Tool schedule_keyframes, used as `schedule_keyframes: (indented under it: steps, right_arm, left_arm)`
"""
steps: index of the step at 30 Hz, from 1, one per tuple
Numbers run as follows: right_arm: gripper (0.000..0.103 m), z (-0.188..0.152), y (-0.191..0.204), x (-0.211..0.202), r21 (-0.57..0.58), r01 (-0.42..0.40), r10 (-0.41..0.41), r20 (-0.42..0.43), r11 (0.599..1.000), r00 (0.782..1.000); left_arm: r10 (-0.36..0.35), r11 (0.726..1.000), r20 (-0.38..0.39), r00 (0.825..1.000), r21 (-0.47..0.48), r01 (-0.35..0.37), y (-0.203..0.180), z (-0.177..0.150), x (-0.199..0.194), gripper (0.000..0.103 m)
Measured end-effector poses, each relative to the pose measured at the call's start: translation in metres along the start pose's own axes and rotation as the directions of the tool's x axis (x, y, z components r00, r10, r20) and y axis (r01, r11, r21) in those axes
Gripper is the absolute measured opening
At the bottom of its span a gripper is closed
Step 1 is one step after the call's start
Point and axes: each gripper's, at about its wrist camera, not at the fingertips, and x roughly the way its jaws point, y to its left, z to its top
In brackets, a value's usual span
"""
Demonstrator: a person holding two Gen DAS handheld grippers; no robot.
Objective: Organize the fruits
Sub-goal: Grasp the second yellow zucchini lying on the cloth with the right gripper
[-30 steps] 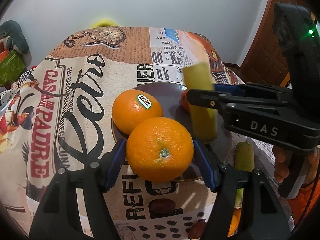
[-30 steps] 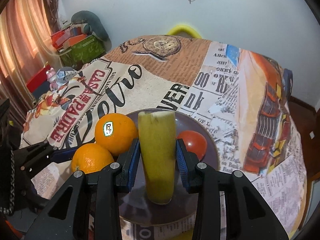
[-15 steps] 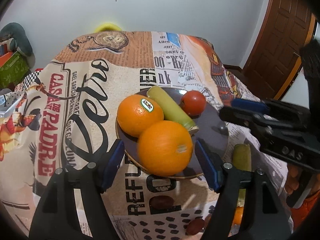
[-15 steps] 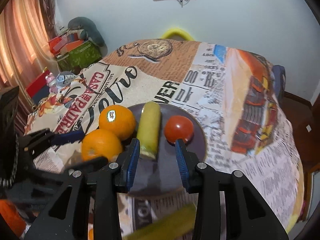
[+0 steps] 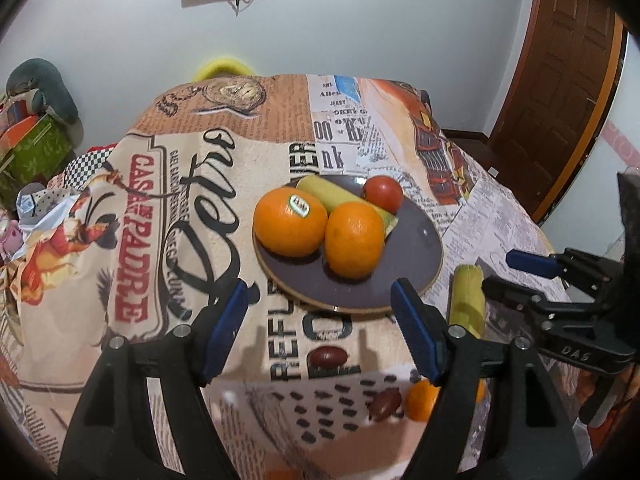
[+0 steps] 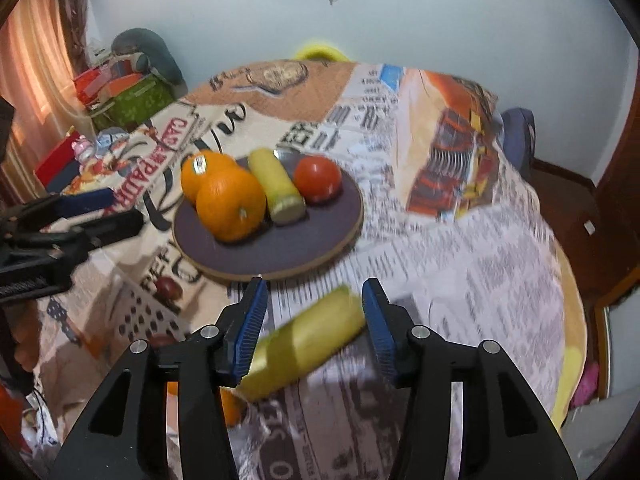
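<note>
A dark round plate [image 5: 416, 264] [image 6: 280, 256] holds two oranges [image 5: 290, 222] [image 5: 354, 240] [image 6: 230, 208], a yellow-green fruit piece [image 5: 332, 196] [image 6: 276, 188] and a red tomato [image 5: 383, 193] [image 6: 318, 179]. My left gripper [image 5: 320, 328] is open and empty, just in front of the plate. My right gripper [image 6: 312, 316] is open, with a second yellow-green piece [image 6: 304, 344] [image 5: 466, 300] lying on the cloth between its fingers; I cannot tell if they touch it. It also shows in the left wrist view [image 5: 516, 276].
The table wears a printed newspaper-style cloth [image 5: 160, 208]. A small orange fruit [image 5: 420, 398] lies at the front edge, near my left gripper's right finger. Boxes and clutter [image 6: 120, 92] stand beyond the table's left side. A wooden door [image 5: 560, 80] is at right.
Both grippers let go of their fruit: the orange and the yellow-green piece now rest on the plate. Both pulled back toward the front; the right one now sits over the second piece.
</note>
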Motion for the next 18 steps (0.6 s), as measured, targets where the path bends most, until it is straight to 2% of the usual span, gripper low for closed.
schedule_keyframes:
  steps: [4, 7, 11, 16, 18]
  right_arm:
    - [0.049, -0.011, 0.002, 0.019, 0.039, -0.011, 0.014, -0.060, 0.999, 0.998]
    - [0.056, -0.015, 0.003, 0.027, 0.050, 0.006, -0.003, -0.070, 0.999, 0.998]
    - [0.061, -0.018, -0.006, 0.032, 0.105, -0.032, 0.040, -0.082, 0.994, 0.996]
    - [0.054, -0.025, -0.013, 0.027, 0.133, -0.077, 0.087, -0.077, 0.988, 0.993]
    - [0.044, -0.029, -0.013, 0.018, 0.113, -0.061, 0.069, -0.071, 0.992, 0.995]
  left_arm:
    - [0.005, 1.000, -0.026, 1.000, 0.002, -0.005, 0.000, -0.013, 0.001, 0.073]
    - [0.004, 1.000, -0.051, 0.999, 0.012, -0.003, -0.003, -0.022, 0.003, 0.073]
    - [-0.009, 1.000, -0.073, 0.997, 0.021, 0.010, -0.007, -0.032, 0.003, 0.073]
    - [-0.022, 0.999, -0.087, 0.996, 0.035, 0.025, -0.016, -0.040, 0.001, 0.073]
    - [-0.023, 0.999, -0.093, 0.995, 0.041, 0.027, -0.020, -0.042, -0.001, 0.073]
